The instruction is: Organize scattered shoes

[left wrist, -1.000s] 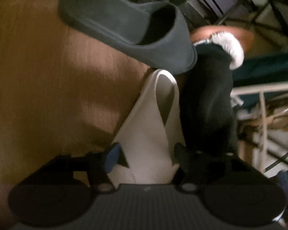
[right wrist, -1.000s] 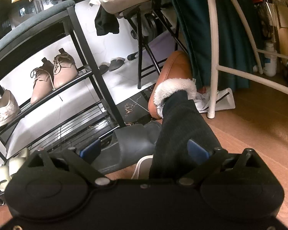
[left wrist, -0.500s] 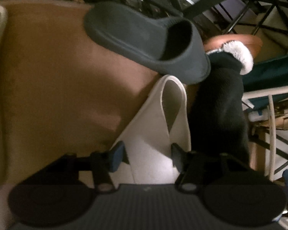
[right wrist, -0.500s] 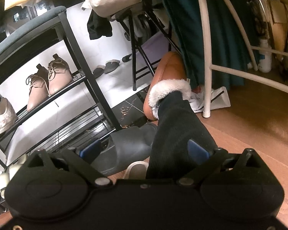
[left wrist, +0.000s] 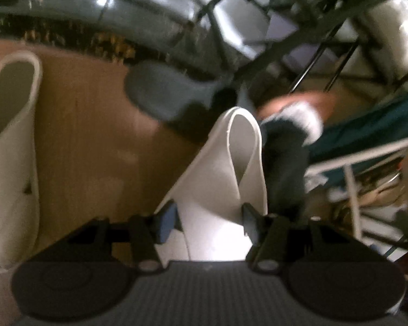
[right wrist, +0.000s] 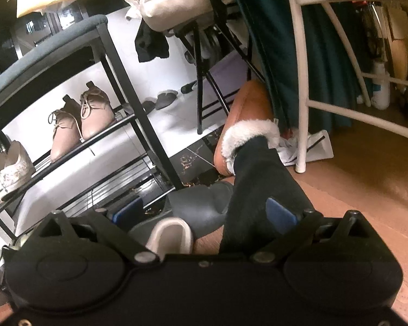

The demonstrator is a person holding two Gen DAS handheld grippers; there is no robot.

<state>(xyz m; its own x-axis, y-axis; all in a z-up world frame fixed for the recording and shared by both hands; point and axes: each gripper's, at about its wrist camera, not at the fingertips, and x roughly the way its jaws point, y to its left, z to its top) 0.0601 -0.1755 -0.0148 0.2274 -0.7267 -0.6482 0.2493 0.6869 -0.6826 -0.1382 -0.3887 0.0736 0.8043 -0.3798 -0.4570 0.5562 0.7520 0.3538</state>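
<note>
A: Left gripper (left wrist: 208, 218) has the white open-toed rubber slipper (left wrist: 225, 174) between its blue pads, clamped across one end, jaws partly closed to the slipper's width.

B: Which way does it point?

A: Its long axis runs straight away from the gripper, the looped strap end farthest out and angled up toward the black metal shoe rack (right wrist: 138, 125). It appears to hang clear above the brown wooden floor (left wrist: 89, 141) (the view is blurred, so I can't be sure).

B: And the right gripper (right wrist: 204, 212)?

A: Jaws stand wide. The black fabric slipper boot with a white fleece cuff (right wrist: 258, 174) lies against the right pad, cuff end pointing away toward a tan leather shoe (right wrist: 244, 108). The left pad is well apart from it; whether the boot is actually gripped, I cannot tell.

B: Anything else loose?

A: A dark grey rubber slide (right wrist: 201, 206) lies on the floor at the rack's foot, just left of the boot. Another white slipper (left wrist: 13, 135) lies at the left edge of the left view. On the rack's shelf sits a pair of beige lace-up pointed shoes (right wrist: 81, 119), toes toward us.
</note>
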